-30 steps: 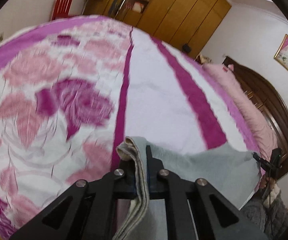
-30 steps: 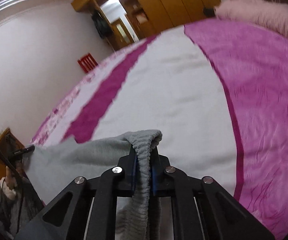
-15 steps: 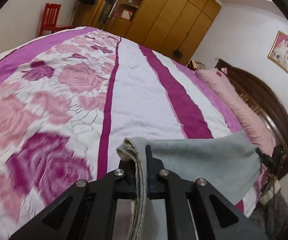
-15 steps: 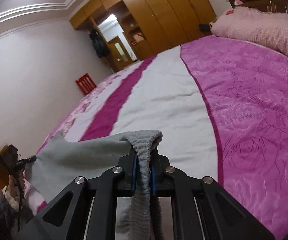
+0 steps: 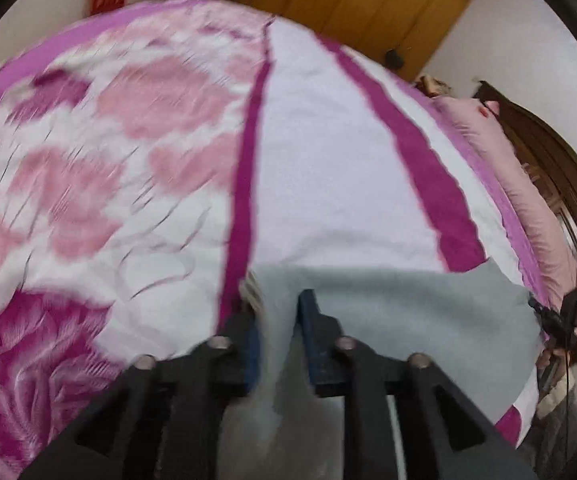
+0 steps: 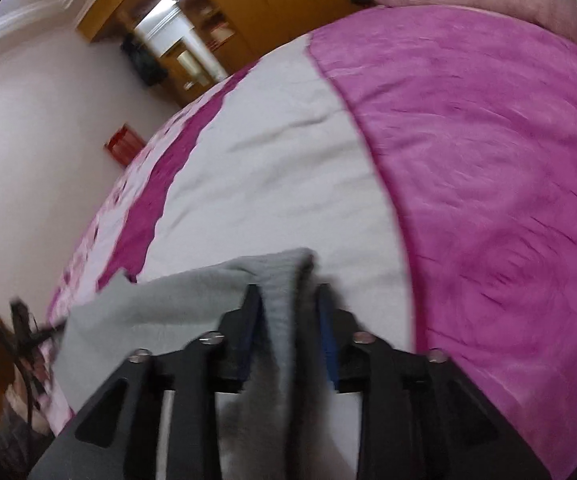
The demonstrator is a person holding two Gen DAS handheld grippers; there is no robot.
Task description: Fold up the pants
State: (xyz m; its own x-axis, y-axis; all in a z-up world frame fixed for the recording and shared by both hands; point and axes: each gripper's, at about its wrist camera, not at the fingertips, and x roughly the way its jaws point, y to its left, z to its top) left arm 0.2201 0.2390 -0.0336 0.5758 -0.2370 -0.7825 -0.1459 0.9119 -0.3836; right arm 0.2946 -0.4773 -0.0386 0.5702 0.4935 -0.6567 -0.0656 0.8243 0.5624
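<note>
Left gripper (image 5: 276,320) | jaws now parted, grey pants (image 5: 388,312) loose between; right gripper (image 6: 288,312) | likewise parted — edge released onto bedspread (image 5: 328,184); fold laid.

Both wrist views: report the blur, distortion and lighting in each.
Left wrist view: motion blur smears the floral bedspread; the left gripper and grey pants stay somewhat sharper; fisheye bulges the bed, corners dark. Right wrist view: similar smear across the magenta panel, the right gripper soft-edged; the lit doorway is blown out; no hard shadows in either.
</note>
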